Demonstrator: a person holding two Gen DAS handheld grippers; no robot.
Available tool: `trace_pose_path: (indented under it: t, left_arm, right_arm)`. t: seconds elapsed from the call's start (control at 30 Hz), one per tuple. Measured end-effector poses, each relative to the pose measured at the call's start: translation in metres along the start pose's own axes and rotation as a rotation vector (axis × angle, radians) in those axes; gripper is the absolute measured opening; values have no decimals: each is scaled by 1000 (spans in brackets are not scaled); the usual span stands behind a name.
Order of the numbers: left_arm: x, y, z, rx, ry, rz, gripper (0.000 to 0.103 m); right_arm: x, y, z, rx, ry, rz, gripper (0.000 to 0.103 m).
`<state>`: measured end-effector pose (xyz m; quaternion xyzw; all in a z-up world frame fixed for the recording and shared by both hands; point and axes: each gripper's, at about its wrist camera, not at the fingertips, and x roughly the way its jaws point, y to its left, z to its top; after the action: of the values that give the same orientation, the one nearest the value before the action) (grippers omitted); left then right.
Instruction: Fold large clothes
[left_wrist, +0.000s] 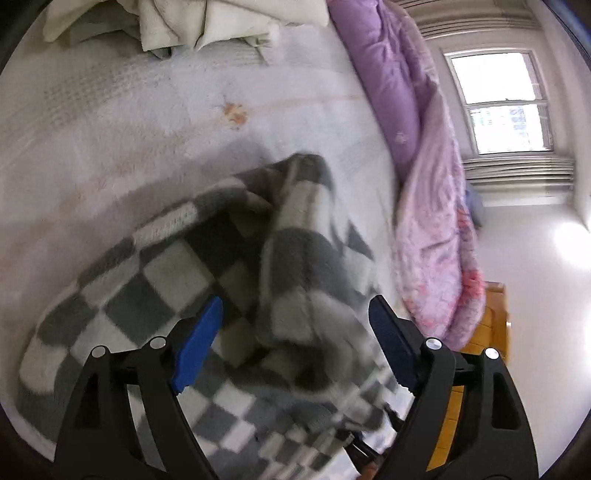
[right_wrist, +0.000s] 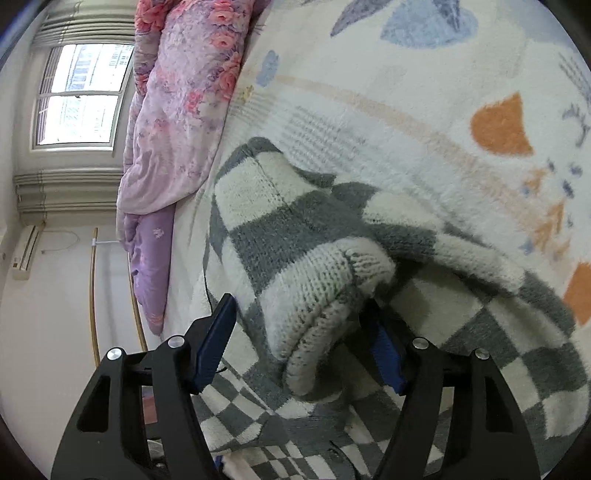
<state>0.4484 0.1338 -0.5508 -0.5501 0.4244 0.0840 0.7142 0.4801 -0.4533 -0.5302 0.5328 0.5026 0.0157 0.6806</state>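
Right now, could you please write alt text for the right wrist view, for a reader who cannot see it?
The right gripper hangs open around a bunched fold of a grey-and-white checkered sweater, which lies on a cream patterned blanket. A pink floral quilt lies along the bed's far edge, with a window beyond.

**What the views leave unclear**

Motion blurs the checkered sweater (left_wrist: 207, 280) in the left wrist view, most near the fingers. Its near part runs off the bottom edge. In the right wrist view, a knit fold hides the right finger's (right_wrist: 384, 350) tip.
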Motion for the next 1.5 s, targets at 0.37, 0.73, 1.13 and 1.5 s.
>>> trace_pose_path:
  t: [0.37, 0.73, 1.13, 1.5]
  left_arm:
    - [-1, -27, 2, 241, 119, 75, 16]
    - [-71, 67, -36, 238, 203, 199, 16]
    - [-50, 139, -55, 96, 154, 224, 25]
    - [-98, 141, -54, 110, 27, 190, 66]
  right_arm:
    - [-67, 54, -17, -310, -82, -49, 13]
    - [-141, -23, -91, -275, -127, -186, 12]
    - [-88, -91, -103, -339, -18, -401, 17]
    - [-135, -45, -104, -391, -79, -599, 82]
